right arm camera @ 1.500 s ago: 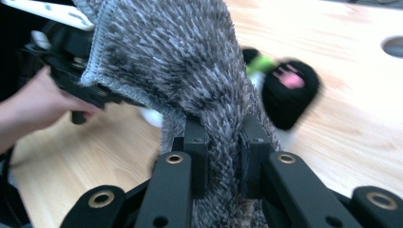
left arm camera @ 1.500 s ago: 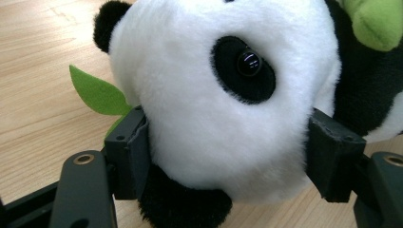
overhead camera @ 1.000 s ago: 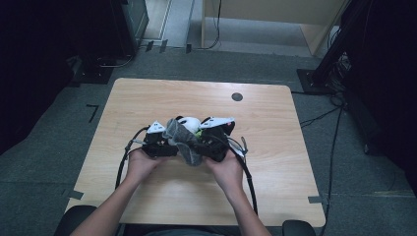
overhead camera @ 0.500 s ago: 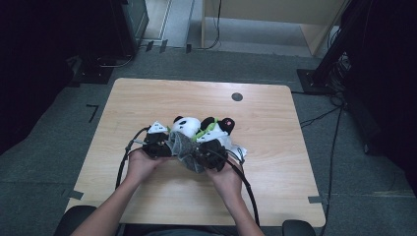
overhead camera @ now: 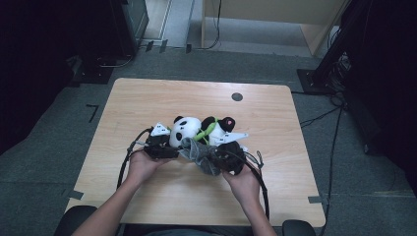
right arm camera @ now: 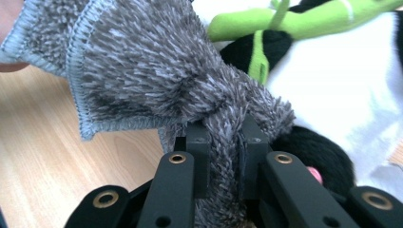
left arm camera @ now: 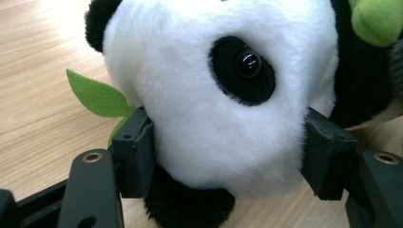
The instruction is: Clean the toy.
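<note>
Left gripper (left arm camera: 228,156) clamps the panda (overhead camera: 186,132) by the head, jaws just been closing in, plush squashed between the pads. Right gripper (right arm camera: 227,142) is clenched on a bunched grey cloth (right arm camera: 157,80), just beside the toy's belly. Panda lies mid-table (overhead camera: 147,98). Judgement: looks like wiping. Keep the head pinned, drag the cloth in short strokes, avoid snagging the green bamboo (right arm camera: 294,19).

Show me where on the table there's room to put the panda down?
The table is bare along the far edge, from the black dot to the left corner, and down both sides. It's crowded in the middle, where the panda, grey cloth, left gripper and right gripper bunch together.
</note>
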Demonstrator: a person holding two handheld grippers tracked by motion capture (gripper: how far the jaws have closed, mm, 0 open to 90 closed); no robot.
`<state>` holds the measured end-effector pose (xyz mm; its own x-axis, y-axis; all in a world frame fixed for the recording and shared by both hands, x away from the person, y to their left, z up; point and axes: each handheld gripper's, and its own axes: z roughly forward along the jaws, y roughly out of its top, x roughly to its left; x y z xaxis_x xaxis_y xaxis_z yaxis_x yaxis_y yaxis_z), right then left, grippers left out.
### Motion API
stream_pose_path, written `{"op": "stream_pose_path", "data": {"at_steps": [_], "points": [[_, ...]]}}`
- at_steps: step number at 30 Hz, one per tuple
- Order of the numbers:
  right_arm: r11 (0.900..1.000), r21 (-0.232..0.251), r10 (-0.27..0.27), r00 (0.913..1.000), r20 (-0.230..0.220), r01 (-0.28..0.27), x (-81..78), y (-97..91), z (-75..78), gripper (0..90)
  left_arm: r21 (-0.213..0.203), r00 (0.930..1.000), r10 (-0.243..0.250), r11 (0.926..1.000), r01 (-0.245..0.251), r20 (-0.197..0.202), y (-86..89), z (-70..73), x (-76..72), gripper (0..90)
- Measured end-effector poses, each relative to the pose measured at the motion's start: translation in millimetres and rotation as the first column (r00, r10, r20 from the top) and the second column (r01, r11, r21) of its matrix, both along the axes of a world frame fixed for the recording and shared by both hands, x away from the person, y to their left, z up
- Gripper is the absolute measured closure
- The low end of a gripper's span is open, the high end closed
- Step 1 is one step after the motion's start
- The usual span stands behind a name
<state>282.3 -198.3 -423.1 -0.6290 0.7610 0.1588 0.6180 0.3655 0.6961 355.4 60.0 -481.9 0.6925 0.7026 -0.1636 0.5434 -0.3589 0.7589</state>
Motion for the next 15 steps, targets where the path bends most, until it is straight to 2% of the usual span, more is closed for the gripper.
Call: {"op": "stream_pose_path", "data": {"at_steps": [4, 15], "points": [[1.0000, 0.005, -0.007, 1.0000, 0.002, 0.007, -2.9, -6.7, 4.6, 80.4, -0.007, 1.0000, -0.005, 1.0000, 0.005, -0.002, 0.6, -0.6, 0.5, 32.7], [0.9961, 0.067, -0.059, 0.9983, 0.005, 0.058, -4.9, -36.6, 18.6, 79.9, -0.018, 0.9999, -0.003, 0.9998, 0.003, -0.013, 0.4, -0.7, 1.2, 33.2]]}}
